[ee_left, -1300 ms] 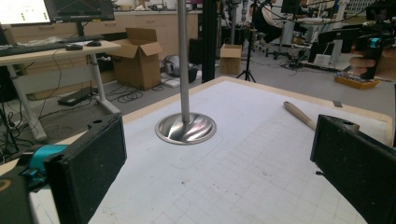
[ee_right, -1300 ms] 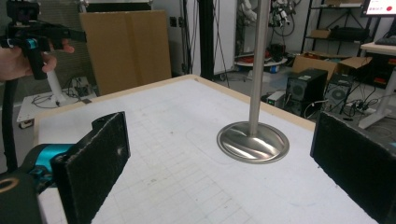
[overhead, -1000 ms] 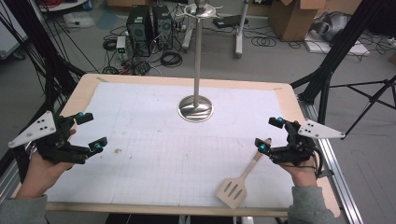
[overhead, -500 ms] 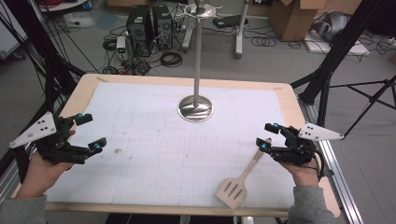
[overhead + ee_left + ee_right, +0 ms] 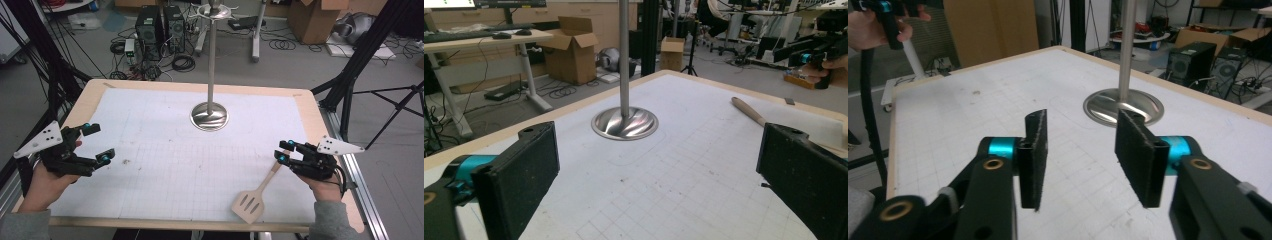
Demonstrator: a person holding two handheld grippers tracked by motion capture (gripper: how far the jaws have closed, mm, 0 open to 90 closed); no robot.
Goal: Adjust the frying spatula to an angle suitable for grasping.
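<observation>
Wooden and pale, the slotted spatula lies flat on the white gridded tabletop, its long handle end just beside the tips of the right gripper in the high view; whether they touch it I cannot tell. That gripper's jaws have just been closing and stand partly apart, and the right gripper view shows nothing between the two black pads, with bare tabletop in the gap. The left gripper sits well apart from the spatula, its jaws spread wide and empty. Ahead of both pairs of jaws stands the polished metal pole on its round dished base, near the tabletop's far edge.
</observation>
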